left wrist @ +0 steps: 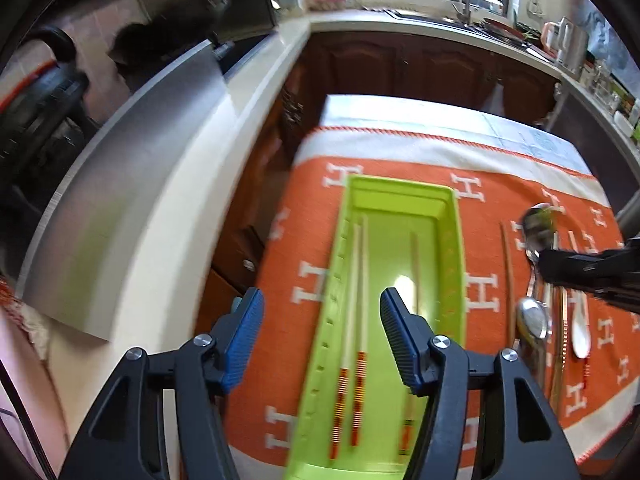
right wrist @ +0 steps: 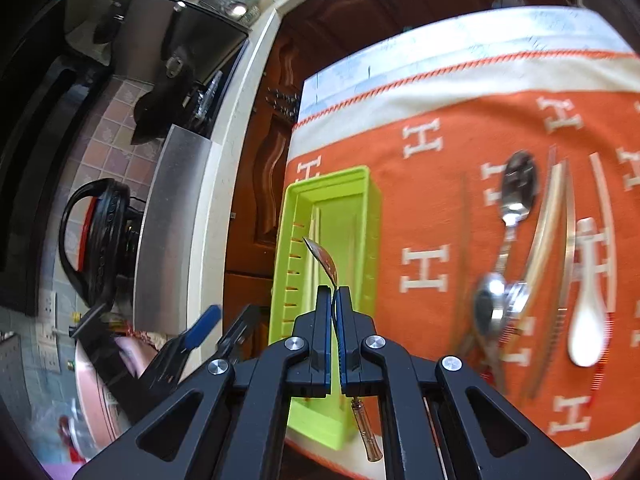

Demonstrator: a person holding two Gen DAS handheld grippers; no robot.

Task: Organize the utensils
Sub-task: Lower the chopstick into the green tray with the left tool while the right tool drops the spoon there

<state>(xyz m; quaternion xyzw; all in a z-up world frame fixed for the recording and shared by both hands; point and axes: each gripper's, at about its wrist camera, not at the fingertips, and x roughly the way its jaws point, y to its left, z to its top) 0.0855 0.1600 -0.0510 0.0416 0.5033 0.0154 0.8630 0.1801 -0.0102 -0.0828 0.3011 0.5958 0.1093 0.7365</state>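
A lime-green tray lies on the orange cloth, with a pair of red-banded chopsticks along its left side and a third on the right. My left gripper hovers open above the tray's near half, nothing between its blue pads. My right gripper is shut on a metal spoon: the bowl sticks out past the fingertips and the handle hangs below. It hovers at the tray's near right side. In the left wrist view it comes in from the right edge.
Right of the tray, loose utensils lie on the cloth: two metal spoons, a white ceramic spoon, long cutlery and a chopstick. A kitchen counter runs along the left; a sink is at the back.
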